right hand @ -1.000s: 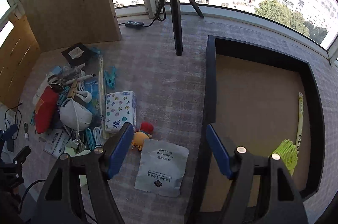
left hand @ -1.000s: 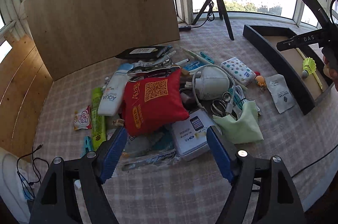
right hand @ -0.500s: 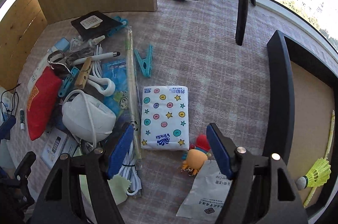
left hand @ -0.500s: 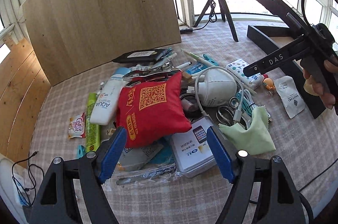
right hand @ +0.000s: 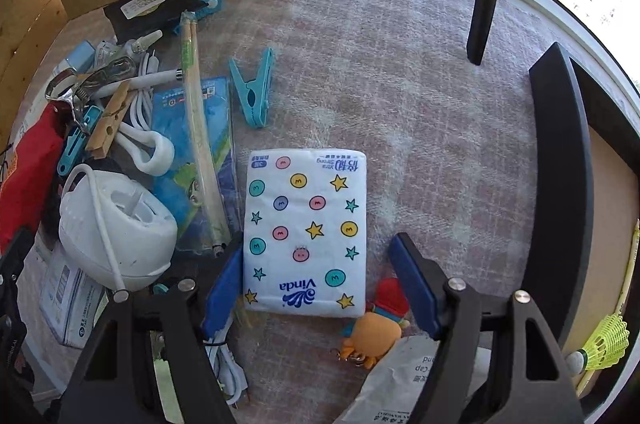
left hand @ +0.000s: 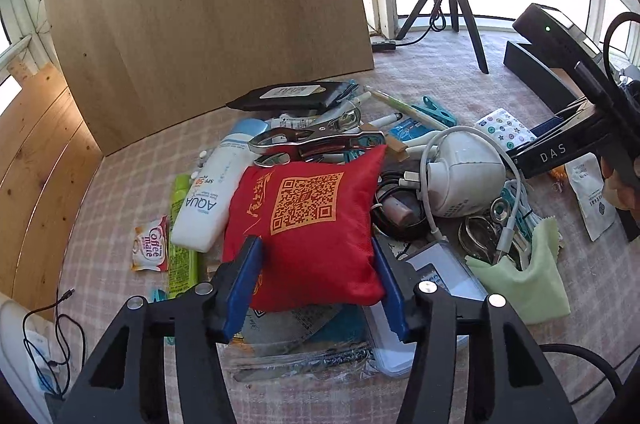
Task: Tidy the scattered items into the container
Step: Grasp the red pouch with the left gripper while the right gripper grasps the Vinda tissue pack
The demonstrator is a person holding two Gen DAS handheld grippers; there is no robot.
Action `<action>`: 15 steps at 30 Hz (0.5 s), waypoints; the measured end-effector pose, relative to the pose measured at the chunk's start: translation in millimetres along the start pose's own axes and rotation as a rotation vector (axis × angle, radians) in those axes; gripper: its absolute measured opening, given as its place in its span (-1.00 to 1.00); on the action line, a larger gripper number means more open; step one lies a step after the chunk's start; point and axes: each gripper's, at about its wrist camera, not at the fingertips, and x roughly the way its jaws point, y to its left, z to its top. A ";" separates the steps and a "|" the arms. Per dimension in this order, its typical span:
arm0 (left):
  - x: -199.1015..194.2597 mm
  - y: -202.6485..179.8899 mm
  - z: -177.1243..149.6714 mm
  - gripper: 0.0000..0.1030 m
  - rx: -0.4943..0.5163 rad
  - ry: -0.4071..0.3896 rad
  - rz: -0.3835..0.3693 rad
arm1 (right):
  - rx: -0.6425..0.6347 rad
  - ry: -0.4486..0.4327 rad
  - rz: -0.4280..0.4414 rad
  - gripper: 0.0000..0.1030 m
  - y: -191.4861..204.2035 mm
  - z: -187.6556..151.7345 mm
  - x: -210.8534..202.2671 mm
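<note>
Now the left gripper (left hand: 316, 278) straddles the red pouch (left hand: 310, 224) with the QR print, its blue fingers (left hand: 243, 286) pressed against both lower edges, seemingly clamped on it. At the pouch's nine o'clock lie the white AQUA sunscreen tube (left hand: 210, 198) and a Coffee mate sachet (left hand: 151, 244); at its three o'clock sits a white round device (left hand: 466, 176) wrapped in cable. The right gripper (right hand: 320, 284) stands spread wide around the Vinda tissue pack (right hand: 306, 232), the left pad touching its edge, the right pad apart. At four o'clock lies an orange crab toy (right hand: 374, 332). At three o'clock sits the black container (right hand: 560, 192), a yellow shuttlecock (right hand: 604, 342) inside
</note>
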 end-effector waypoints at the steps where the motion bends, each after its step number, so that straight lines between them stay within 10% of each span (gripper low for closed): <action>1: -0.4 1.9 0.2 -0.14 -0.010 0.000 -0.006 | 0.005 -0.007 0.003 0.25 -1.2 -0.5 -1.7; 3: -2.4 6.5 0.8 -0.22 -0.033 -0.006 -0.019 | 0.018 -0.018 0.012 0.00 -4.2 -1.4 -5.3; 15: -33.3 41.3 10.1 -0.61 -0.167 -0.048 -0.084 | 0.106 -0.123 0.087 -0.03 -27.3 -12.2 -44.0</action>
